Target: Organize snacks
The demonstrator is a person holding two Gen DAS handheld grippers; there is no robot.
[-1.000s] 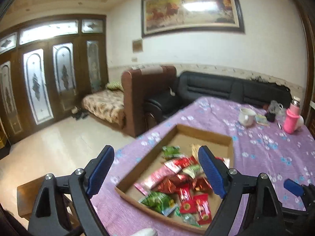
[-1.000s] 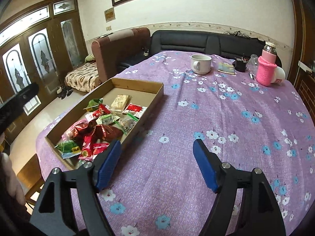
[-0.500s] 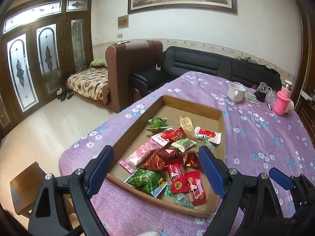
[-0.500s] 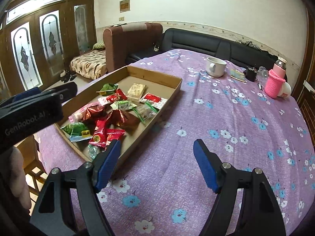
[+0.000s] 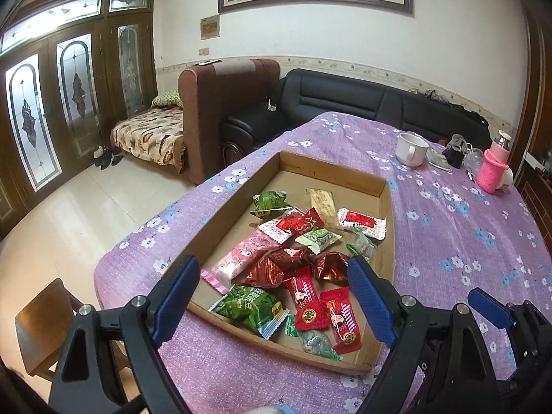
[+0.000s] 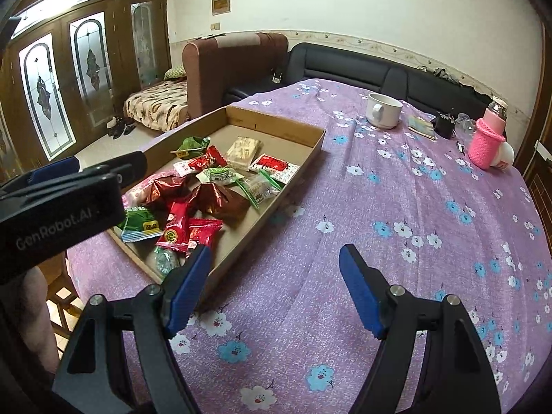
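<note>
A shallow cardboard tray (image 5: 389, 214) lies on the purple flowered tablecloth (image 5: 465, 227) and holds several wrapped snacks: red packets (image 5: 305, 296), a green packet (image 5: 250, 305), a pink packet (image 5: 238, 253) and a beige bar (image 5: 322, 203). My left gripper (image 5: 272, 296) is open and empty, above the tray's near end. My right gripper (image 6: 274, 291) is open and empty, over the cloth just right of the tray (image 6: 296, 169). The left gripper's body shows in the right wrist view (image 6: 62, 203).
A white mug (image 6: 383, 110), a pink-sleeved bottle (image 6: 488, 138) and small dark items stand at the table's far right. A brown armchair (image 5: 227, 96) and black sofa (image 5: 362, 103) lie beyond. A wooden stool (image 5: 41, 317) stands at the near left.
Both grippers have moved in toward the tray and tipped downward. The tray and snacks look larger and nearer. Both stay open and empty.
</note>
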